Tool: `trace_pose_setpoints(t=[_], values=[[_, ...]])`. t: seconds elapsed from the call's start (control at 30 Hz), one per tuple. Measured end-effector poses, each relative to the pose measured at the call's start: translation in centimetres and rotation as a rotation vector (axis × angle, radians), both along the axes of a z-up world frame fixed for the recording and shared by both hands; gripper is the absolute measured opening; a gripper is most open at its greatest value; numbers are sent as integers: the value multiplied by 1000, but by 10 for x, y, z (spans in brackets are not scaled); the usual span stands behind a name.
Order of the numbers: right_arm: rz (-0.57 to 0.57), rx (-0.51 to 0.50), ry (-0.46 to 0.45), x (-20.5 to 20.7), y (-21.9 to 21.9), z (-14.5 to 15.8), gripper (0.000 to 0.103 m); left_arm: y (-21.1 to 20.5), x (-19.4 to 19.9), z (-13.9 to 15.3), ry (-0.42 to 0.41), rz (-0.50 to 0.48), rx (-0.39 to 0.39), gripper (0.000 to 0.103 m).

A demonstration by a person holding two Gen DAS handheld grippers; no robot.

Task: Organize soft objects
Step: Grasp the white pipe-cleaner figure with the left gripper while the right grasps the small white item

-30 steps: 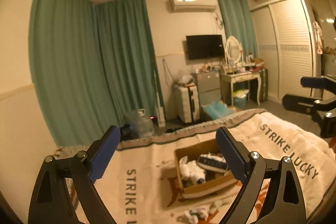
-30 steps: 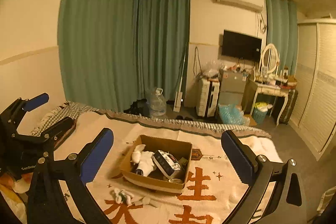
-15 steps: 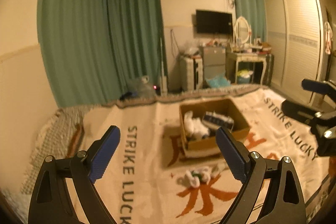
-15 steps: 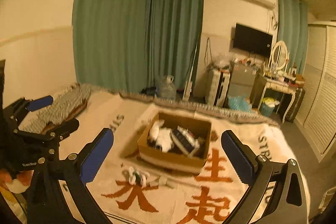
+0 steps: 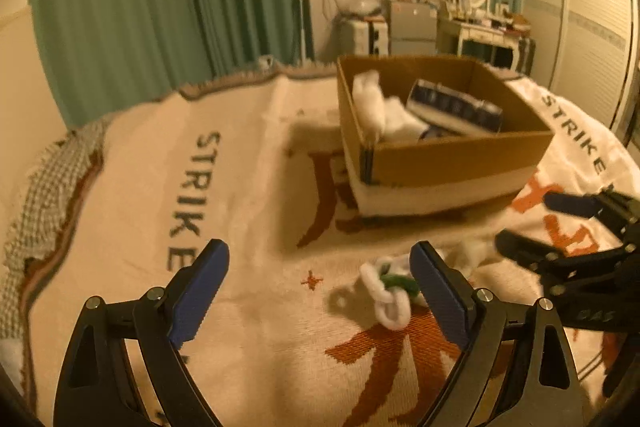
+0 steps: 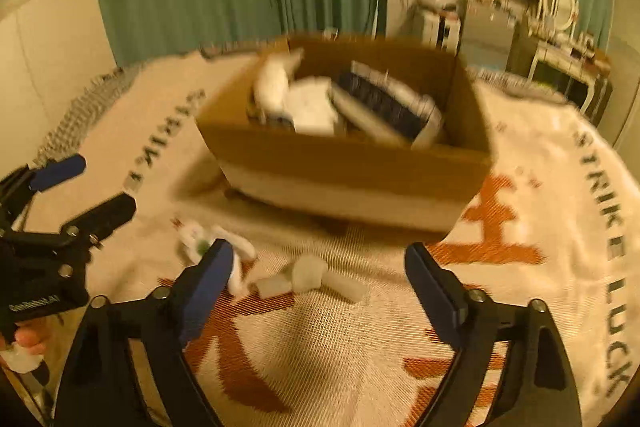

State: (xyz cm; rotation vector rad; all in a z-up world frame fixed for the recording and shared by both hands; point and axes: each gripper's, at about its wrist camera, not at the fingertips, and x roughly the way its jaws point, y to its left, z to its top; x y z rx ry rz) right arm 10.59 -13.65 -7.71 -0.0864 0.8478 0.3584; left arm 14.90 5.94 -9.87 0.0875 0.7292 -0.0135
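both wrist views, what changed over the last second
Both grippers dropped and moved in toward the bed: the brown cardboard box and the loose white-and-green soft pieces on the cream printed blanket now loom much larger. The left gripper and right gripper stayed open and empty. The box, its white and dark-striped contents and the loose pieces lie where they did.

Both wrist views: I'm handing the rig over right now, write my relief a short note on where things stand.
Left gripper: open, empty, low over the blanket.
Right gripper: open, empty.
Done: white soft items and a dark striped one lie in the cardboard box.
Left: white-and-green soft piece and small pale pieces lie on the blanket before the box; put them in.
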Motion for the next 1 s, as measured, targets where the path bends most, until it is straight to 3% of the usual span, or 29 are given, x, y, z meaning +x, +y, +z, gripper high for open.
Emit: trace_pose_setpoints(t=[0.13,0.33,0.63,0.83,0.9,1.0], values=[[6,9,76,20,5,-40,77,-2,11,-23,52,3,-7,92],[19,2,132,29,9,-75,71,-11,16,-46,107,-22,-16,92],[68,16,94,15,0,-68,28,-36,12,-63,171,-86,32,92],[66,56,111,16,-10,-64,21,-45,21,-71,207,-121,17,92],[69,58,109,14,-12,-63,19,-44,23,-72,206,-130,20,75],[68,70,115,14,-15,-61,16,-38,28,-74,214,-148,-24,61]])
